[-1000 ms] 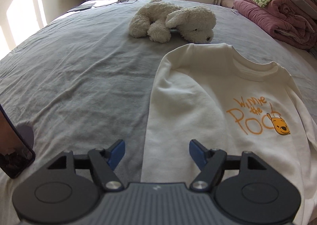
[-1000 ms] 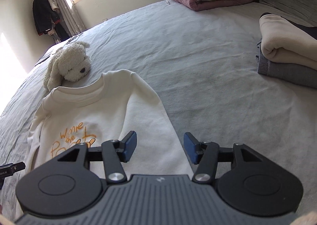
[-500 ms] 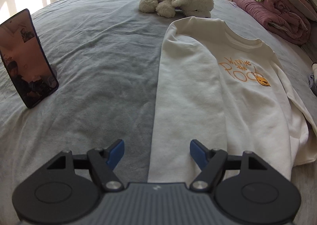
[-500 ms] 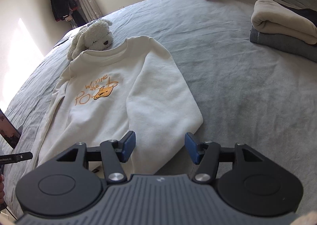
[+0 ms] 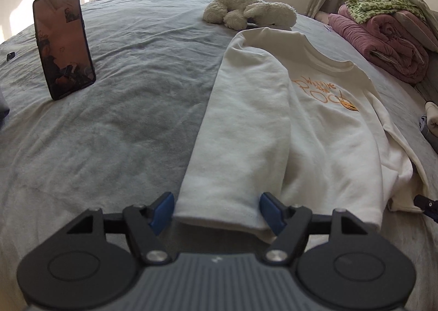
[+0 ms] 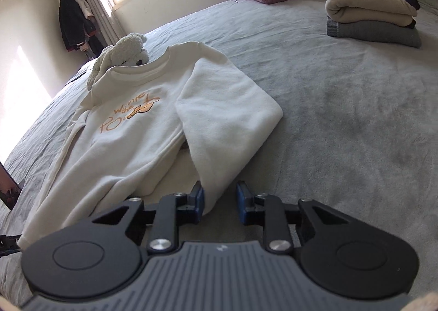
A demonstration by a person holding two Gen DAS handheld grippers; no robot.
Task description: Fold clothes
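Nearest me, my left hand-held gripper [image 5: 216, 211] is closing astride the sweatshirt's [image 5: 323, 130] left cuff [image 5: 219, 214], pads not yet pressing. My right hand-held gripper [image 6: 220, 201] is closing on the other cuff [image 6: 212, 196], which lies between its blue pads. The sweatshirt lies face-up on the bed [image 5: 123, 119], both sleeves laid inward; the body folds remain. Beyond, a plush dog [image 5: 250, 12].

The sweatshirt [image 6: 131, 147] hem runs under the right gripper [image 6: 220, 200] body; its cuff end there is hidden. The phone [image 6: 8, 188] is cut by the left edge (screen content too blurred to tell)
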